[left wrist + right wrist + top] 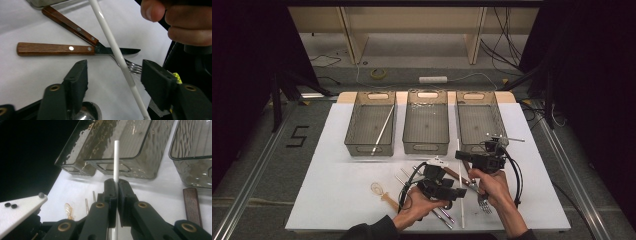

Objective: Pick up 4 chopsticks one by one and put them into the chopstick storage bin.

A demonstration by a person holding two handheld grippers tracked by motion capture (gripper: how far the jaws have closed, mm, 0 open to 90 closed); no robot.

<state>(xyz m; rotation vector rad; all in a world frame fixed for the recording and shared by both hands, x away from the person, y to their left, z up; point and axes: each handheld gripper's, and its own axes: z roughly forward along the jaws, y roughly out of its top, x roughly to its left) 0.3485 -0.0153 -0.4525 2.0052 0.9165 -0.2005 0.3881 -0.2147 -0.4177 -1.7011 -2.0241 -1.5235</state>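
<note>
Right gripper sits clamped on the white stick. Left gripper is released, jaws straddling the stick without touching. Best to center the stick before squeezing, clear of the knife.

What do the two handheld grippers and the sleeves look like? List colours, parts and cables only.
Both the left gripper and the right gripper are black, with thick black jaws on arms pinned by brass-coloured rivets. A white plate sits on the left gripper, and black cables loop from both. The person's sleeves are dark.
</note>
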